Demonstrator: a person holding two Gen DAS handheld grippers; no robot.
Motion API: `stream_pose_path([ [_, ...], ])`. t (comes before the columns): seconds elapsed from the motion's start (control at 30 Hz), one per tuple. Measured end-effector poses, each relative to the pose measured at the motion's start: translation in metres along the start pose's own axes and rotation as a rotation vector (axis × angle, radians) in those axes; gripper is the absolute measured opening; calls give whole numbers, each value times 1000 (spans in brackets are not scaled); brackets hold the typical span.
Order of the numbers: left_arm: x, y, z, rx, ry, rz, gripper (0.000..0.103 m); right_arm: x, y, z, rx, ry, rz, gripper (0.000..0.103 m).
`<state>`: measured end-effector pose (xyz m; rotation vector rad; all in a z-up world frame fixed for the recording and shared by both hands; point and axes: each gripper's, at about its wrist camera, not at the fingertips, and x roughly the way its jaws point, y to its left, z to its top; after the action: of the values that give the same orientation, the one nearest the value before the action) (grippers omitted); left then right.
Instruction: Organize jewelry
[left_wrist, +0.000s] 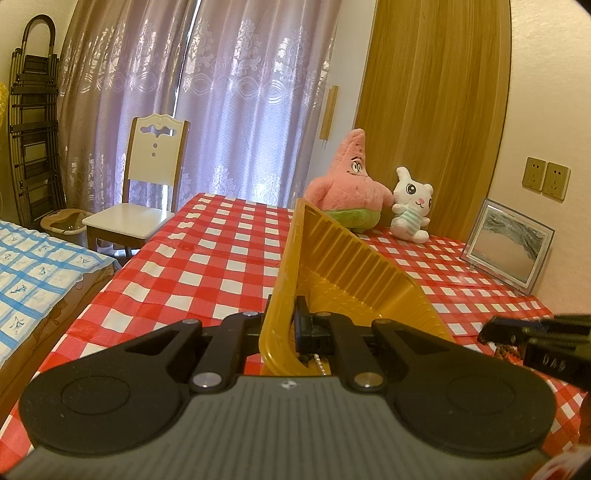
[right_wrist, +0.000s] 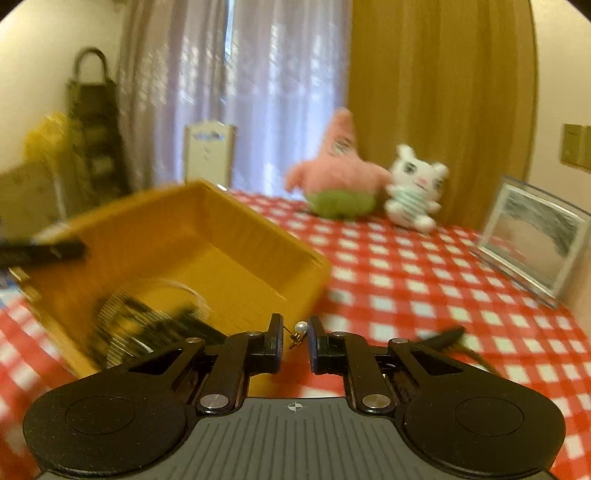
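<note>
R gripper (right_wrist: 295, 338): fingers nearly closed, pinching 1 pearl earring (right_wrist: 300, 329) between the pads – white bead up top, gold post below; held clear of the tabletop (right_wrist: 424, 295), prob. for carrying over to the tray. L gripper (left_wrist: 282, 328): fingers clamped shut on near wall of 1 yellow tray (left_wrist: 354, 273), w/ tray tipped up on edge in that view; judged a steadying hold so the tray stays put & its mouth faces the R side for drop-ins. Tray contents: dark & pale looped pieces (right_wrist: 147, 321), blurred, count n/a; a short run of small pearl beads (left_wrist: 320, 363) shows at tray's near corner, just under L fingers. On red/white check cloth beside R gripper: 1 brown bead string (left_wrist: 504, 350), partly hidden, not yet in tray. Far end of tabletop, well apart from the work: 1 pink star plush (left_wrist: 351, 188), 1 white bunny plush (left_wrist: 412, 206) touching it, 1 framed picture (left_wrist: 508, 245) leaning by the wall. Off table: 1 white chair (left_wrist: 142, 192), 1 bed w/ blue check cover (left_wrist: 37, 273).
</note>
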<state>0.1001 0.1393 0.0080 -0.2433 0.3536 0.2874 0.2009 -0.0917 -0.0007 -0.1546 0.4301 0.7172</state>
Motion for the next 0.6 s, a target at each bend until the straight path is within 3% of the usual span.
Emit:
stream_pose_path([
  [0.23,0,0,0,-2,1,0,7,18,43,15,-7,0,182,13],
  [0.6,0,3,-1,-7,2,-4,7,40,69,18,-12,-16,244,17],
])
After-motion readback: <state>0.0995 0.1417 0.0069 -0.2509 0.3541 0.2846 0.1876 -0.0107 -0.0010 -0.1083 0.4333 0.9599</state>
